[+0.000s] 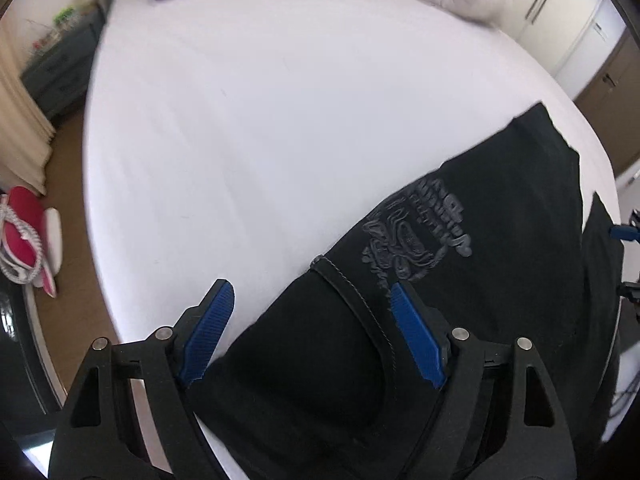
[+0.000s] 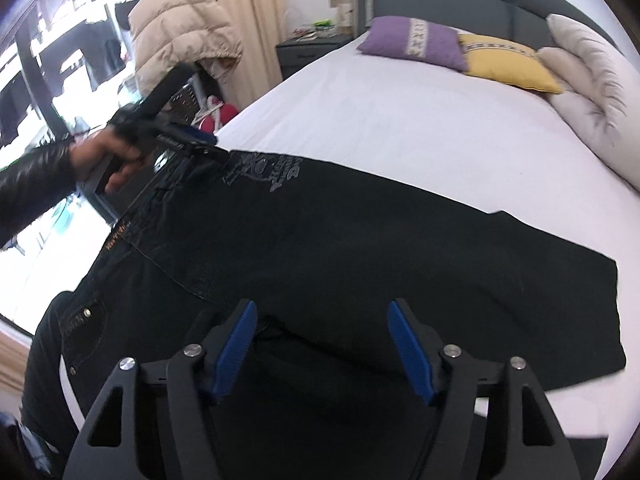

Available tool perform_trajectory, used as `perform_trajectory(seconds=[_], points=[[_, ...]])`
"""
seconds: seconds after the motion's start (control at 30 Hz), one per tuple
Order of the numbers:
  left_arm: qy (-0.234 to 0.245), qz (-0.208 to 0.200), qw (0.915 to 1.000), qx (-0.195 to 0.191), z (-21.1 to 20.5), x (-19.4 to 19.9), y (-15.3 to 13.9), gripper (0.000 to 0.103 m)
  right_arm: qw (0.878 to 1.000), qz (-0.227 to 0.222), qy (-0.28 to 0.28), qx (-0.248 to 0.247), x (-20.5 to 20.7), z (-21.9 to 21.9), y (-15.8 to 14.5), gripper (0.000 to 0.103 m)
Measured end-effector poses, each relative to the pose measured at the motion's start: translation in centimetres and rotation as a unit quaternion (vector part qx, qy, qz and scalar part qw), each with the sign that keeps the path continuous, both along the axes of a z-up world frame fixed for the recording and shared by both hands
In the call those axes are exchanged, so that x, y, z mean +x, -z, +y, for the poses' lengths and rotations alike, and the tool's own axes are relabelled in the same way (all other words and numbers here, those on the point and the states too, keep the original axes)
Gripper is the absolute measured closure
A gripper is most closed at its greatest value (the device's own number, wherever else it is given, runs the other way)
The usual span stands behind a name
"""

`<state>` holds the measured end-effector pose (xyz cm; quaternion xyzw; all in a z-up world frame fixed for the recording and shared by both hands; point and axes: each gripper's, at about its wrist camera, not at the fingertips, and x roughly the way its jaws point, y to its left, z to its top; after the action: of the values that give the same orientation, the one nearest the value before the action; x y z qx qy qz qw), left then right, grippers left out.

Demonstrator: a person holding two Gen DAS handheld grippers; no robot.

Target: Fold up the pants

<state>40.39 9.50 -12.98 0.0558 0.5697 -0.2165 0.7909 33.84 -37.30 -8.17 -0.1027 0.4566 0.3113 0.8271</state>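
Note:
Black pants [image 2: 360, 248] lie spread on the white bed, waistband at the left, legs reaching right. A grey printed emblem [image 1: 416, 236] marks the upper leg. My left gripper [image 1: 310, 300] is open, its blue pads either side of the waistband corner [image 1: 320, 262], just above the cloth. In the right wrist view the left gripper [image 2: 208, 146] shows held in a hand at the pants' far left edge. My right gripper [image 2: 322, 316] is open over the crotch area, holding nothing.
The white bed [image 1: 260, 120] stretches ahead. Purple pillow [image 2: 412, 42], yellow pillow [image 2: 508, 64] and a pale duvet [image 2: 588, 92] lie at the headboard. A nightstand [image 2: 308, 50] and a beige jacket [image 2: 180, 28] stand beyond the bed's left side. Red slippers [image 1: 24, 232] lie on the floor.

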Motion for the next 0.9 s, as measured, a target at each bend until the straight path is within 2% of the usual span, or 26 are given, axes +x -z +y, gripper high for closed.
perform_trajectory(seconds=[0.1, 0.13, 0.17, 0.23, 0.37, 0.5, 0.63, 0.77, 0.9], points=[[0.018, 0.022, 0.9995, 0.016, -0.1, 1.5, 1.5, 0.025, 1.0, 0.007, -0.014, -0.001, 1.0, 0.5, 0.7, 0.037], [0.022, 0.024, 0.9994, 0.014, 0.0, 1.8, 1.6, 0.033, 1.0, 0.01, -0.018, -0.001, 1.2, 0.6, 0.9, 0.04], [0.025, 0.024, 0.9993, 0.012, 0.0, 1.9, 1.6, 0.05, 1.0, 0.012, -0.021, -0.003, 1.5, 0.8, 1.1, 0.042], [0.029, 0.031, 0.9991, 0.004, 0.1, 2.5, 1.5, 0.069, 0.999, 0.015, -0.028, -0.006, 2.2, 1.4, 1.4, 0.045], [0.035, 0.028, 0.999, 0.002, -0.1, 2.6, 1.0, 0.093, 0.999, 0.015, -0.047, 0.001, 3.9, 2.6, 1.2, 0.049], [0.032, -0.031, 0.999, 0.005, 0.3, 0.7, -1.3, 0.097, 0.998, 0.001, -0.062, -0.016, 6.0, 4.7, 0.5, 0.05], [0.025, -0.086, 0.9957, -0.021, 1.6, -1.9, -4.0, 0.097, 0.994, -0.025, -0.096, -0.05, 8.1, 7.7, -0.1, 0.056], [0.028, -0.118, 0.9922, -0.029, 2.5, -4.9, -5.1, 0.097, 0.987, -0.04, -0.128, -0.092, 10.9, 10.1, 0.4, 0.058], [0.035, -0.132, 0.9901, -0.031, 2.4, -6.2, -5.3, 0.097, 0.975, -0.042, -0.172, -0.134, 12.7, 12.1, 1.5, 0.058]])
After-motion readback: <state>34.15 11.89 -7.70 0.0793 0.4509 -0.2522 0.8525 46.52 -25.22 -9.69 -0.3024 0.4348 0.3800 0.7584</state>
